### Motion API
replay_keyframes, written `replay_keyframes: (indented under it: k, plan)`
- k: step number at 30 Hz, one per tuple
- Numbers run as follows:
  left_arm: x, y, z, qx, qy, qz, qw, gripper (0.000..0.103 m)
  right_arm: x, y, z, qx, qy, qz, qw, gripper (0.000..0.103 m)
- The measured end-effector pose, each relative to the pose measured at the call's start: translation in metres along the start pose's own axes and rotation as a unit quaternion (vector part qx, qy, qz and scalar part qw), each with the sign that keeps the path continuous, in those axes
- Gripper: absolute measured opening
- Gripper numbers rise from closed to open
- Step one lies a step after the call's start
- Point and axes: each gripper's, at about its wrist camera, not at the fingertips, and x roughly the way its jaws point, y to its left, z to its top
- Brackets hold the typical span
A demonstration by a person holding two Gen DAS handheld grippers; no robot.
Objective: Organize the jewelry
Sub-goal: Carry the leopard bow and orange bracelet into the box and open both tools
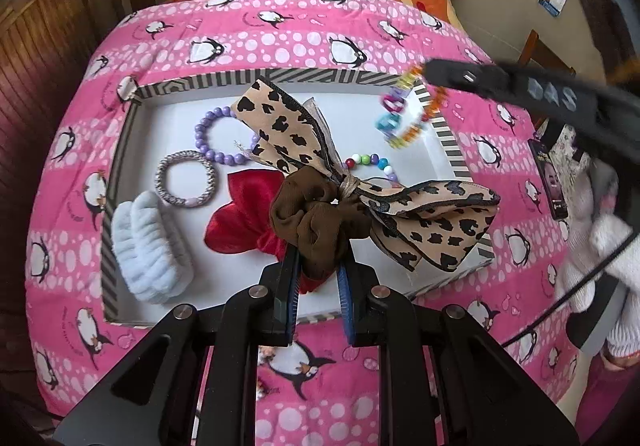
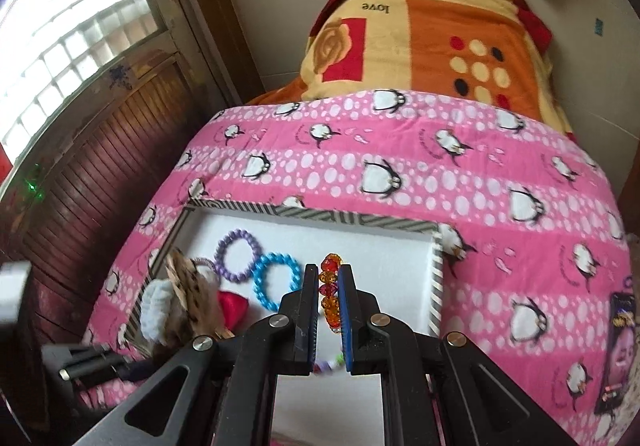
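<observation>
Fleece band point(image 1: 150, 246): pale blue, lies at the tray's left end, near corner. We leave it be.
Grey hair tie point(image 1: 186, 179): flat on the tray floor, just beside the fleece band.
Purple bead bracelet point(image 1: 222, 135): flat, farther back; the bow's tail overlaps its right side in the left wrist view.
Red scrunchie point(image 1: 244, 213): mid-tray, partly under the piece we carry.
Left gripper point(image 1: 318, 278): clamped on the brown scrunchie point(image 1: 320, 224) w/ leopard-print bow point(image 1: 360, 181). It hangs over the tray's near edge, bow tails spread wide.
Left step: we judge this is a set-down. Lower till the fabric rests on bare white floor, right of the red one, then let go. Tails are floppy, so keep them inside the striped rim and off the bead pieces.
Multicolor round-bead bracelet point(image 1: 372, 163): on the tray floor behind the bow knot, mostly hidden.
Tray point(image 1: 452, 149): shallow white box, striped rim, sits on the pink penguin bedspread point(image 1: 280, 37).
Right gripper point(image 2: 329, 288): pinching the faceted bead bracelet point(image 2: 330, 294), orange-red beads between the pads. Left wrist view shows it blurred over the tray's far right corner, w/ pink, blue and yellow beads dangling.
Right step: we'd bring it down over the open right part, let the loop pool first, then open. Beads are slick; pinch is narrow, so no swinging.
Blue bead bracelet point(image 2: 276, 280): right wrist view only, just beside the purple one.
</observation>
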Motion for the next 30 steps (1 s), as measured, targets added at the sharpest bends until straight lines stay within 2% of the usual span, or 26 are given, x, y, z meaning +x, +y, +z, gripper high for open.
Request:
replay_keyframes:
  k: [3,11,20,23,25,29,30]
  plan:
    - [0.009,-0.001,0.002,-0.004,0.007,0.000,1.0000,0.016,0.018,-0.004,0.008,0.001,0.009,0.000,1.000,0.009]
    - [0.035,0.000,0.006,-0.010,0.025,0.002,0.9996,0.016,0.073,-0.058,0.006,0.035,0.061,-0.050,0.996,0.009]
    - [0.054,-0.001,0.009,-0.008,0.039,0.013,0.9991,0.016,0.095,-0.067,-0.004,0.041,0.081,-0.063,0.994,0.009]
    - [0.056,-0.003,0.009,-0.007,0.039,0.019,0.9990,0.017,0.096,-0.065,-0.006,0.043,0.089,-0.053,0.994,0.009]
    - [0.057,-0.005,0.009,-0.005,0.039,0.023,0.9990,0.019,0.093,-0.063,-0.008,0.040,0.086,-0.045,0.994,0.011]
    - [0.055,-0.005,0.008,-0.006,0.041,0.020,0.9990,0.041,0.076,-0.059,-0.012,0.047,0.071,-0.021,0.996,0.036]
    - [0.053,-0.005,0.008,-0.006,0.038,0.021,0.9990,0.043,0.070,-0.058,-0.013,0.047,0.066,-0.017,0.997,0.036]
